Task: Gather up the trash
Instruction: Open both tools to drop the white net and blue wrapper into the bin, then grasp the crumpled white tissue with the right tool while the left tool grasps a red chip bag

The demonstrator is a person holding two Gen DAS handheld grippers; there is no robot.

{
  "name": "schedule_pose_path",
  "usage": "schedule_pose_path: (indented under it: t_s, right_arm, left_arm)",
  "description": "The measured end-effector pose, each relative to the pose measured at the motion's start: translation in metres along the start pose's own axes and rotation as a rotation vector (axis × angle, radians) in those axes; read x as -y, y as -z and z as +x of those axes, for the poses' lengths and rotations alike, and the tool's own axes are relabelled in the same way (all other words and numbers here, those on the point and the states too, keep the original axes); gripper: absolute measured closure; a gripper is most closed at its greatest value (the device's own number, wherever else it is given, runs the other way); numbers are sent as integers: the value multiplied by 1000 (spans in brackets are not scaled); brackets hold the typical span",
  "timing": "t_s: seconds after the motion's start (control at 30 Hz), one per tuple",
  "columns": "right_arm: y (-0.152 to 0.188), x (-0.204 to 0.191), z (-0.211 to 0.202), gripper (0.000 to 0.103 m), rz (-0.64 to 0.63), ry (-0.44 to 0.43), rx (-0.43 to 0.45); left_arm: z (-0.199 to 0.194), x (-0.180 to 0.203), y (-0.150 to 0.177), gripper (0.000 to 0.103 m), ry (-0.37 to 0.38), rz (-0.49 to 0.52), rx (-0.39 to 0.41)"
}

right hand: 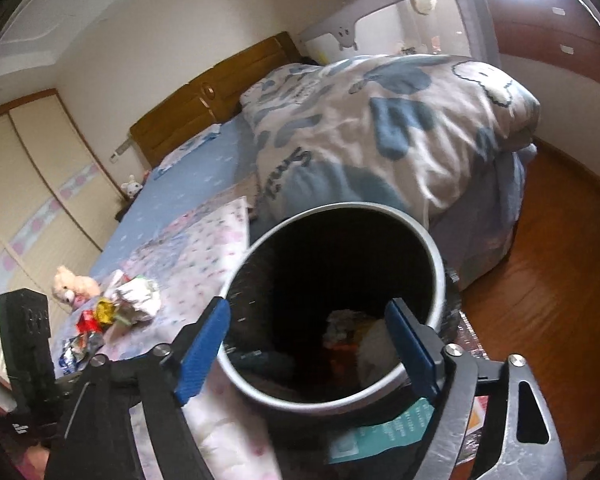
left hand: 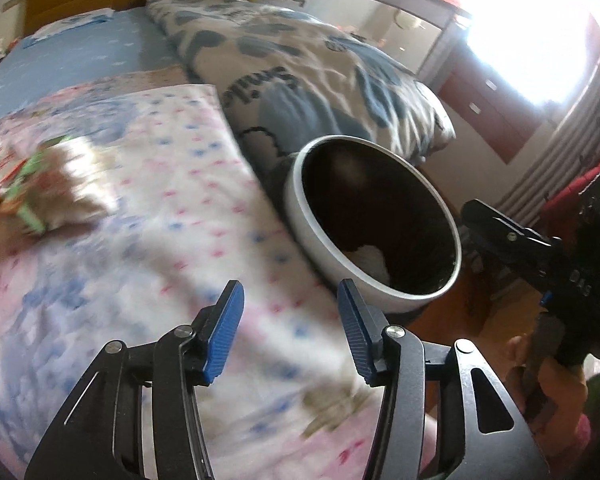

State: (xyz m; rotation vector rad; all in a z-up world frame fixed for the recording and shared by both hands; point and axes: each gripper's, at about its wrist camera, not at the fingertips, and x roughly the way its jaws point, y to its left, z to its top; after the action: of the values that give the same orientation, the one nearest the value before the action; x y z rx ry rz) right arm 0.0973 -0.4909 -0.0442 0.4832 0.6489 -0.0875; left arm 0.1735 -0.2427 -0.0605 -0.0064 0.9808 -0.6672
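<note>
We hold the right gripper (right hand: 306,344) wide open and empty over the waste bin (right hand: 436,264), ready to drop; the left gripper (left hand: 290,330), half open, empty, points at the bedspread beside the bin, where wrappers (right hand: 112,312) wait

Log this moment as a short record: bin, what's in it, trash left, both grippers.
bin: round bin with white rim, beside the bed, mouth open
bin contents: crumpled items at the bottom, kinds unclear
trash left: crumpled wrappers on the patterned sheet, near a plush toy
left gripper: open, empty, over the sheet
right gripper: open wide, empty, over the bin mouth
</note>
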Motion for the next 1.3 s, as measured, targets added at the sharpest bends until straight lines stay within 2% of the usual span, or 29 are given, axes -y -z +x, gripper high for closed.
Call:
schedule_pose_path:
  t_s: [0.23,0.6,1.0,1.3]
  right_arm:
    - [16,-44,4,16,-42,-79,-8]
    - [46,-117,34,16,-135,-182,-84]
    - [58,-172,74,16,-225,-229,-117]
    - [54,-200,116,17,-307,-208,-140]
  left_arm:
    - [-31,-43,23,49,-86,-53,56]
    - [-70,-122,53,49,-184,-211,98]
    - [-91,-183,62,46,-271,-334,134]
    - [-96,-231,54,46,-347,-408,149]
